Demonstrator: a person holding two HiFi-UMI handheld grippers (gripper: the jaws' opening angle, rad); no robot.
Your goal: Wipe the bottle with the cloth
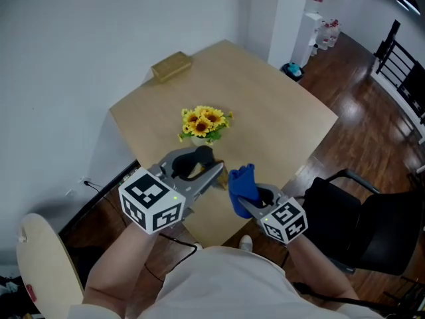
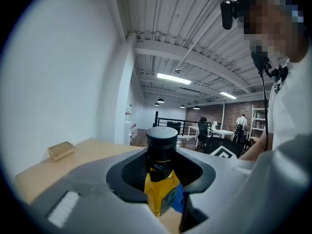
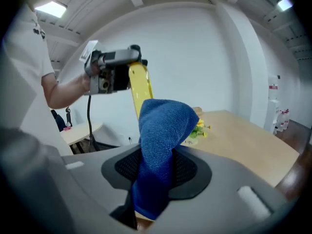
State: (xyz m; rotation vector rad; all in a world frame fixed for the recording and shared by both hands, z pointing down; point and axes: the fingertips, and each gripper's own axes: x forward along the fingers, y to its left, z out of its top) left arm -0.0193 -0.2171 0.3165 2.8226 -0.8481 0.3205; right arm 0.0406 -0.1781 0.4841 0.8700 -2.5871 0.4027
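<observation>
The bottle [image 2: 161,189], yellow-filled with a black cap, is sitting pinched between the jaws of the left gripper [image 1: 201,167], held in the air above the near edge of the table [image 1: 285,105]. Just to its right the blue cloth [image 1: 242,183] is bunching out of the right gripper [image 1: 254,203], whose jaws are clamping on it. Farther off, a sunflower bunch [image 1: 204,122] is standing mid-table and a wooden block [image 1: 171,66] is resting at the far left corner

Sunk out of sight between grey jaws: base of yellow black-capped plastic bottle [image 2: 160,182]; seen from opposite, partly covered by blue terry cloth [image 3: 161,135]; label print blurred.
</observation>
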